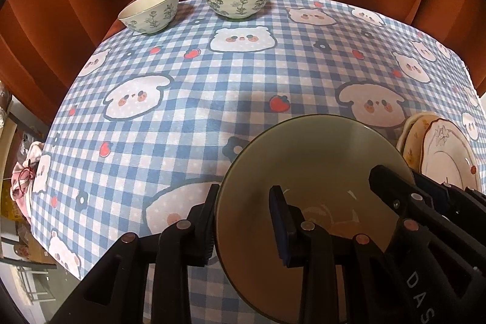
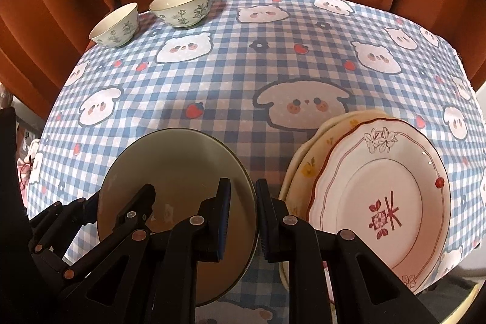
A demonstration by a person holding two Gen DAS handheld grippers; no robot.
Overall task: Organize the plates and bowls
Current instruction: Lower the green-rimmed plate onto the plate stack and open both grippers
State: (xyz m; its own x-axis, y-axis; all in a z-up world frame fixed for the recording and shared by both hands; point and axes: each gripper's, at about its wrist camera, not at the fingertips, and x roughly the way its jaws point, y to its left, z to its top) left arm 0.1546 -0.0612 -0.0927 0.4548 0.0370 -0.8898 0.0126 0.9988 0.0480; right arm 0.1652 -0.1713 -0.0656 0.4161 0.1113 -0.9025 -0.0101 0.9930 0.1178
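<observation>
i'm mid-carry with the big bowl (image 1: 316,172), both grippers on its rim, and i judge it's headed for the two small flowered bowls: the left small bowl (image 1: 150,11) and the right small bowl (image 1: 237,2), side by side at the far edge of the checked tablecloth (image 1: 182,99). the left gripper (image 1: 243,220) straddles the bowl's left rim, one finger outside, one inside; whether the pads truly pinch i cannot tell. the right gripper (image 2: 243,217) has its jaws clamped on the right rim. both point steeply down. next i'd need a level, matched move toward the far bowls. the stack of plates (image 2: 379,187) sits just right of the bowl.
</observation>
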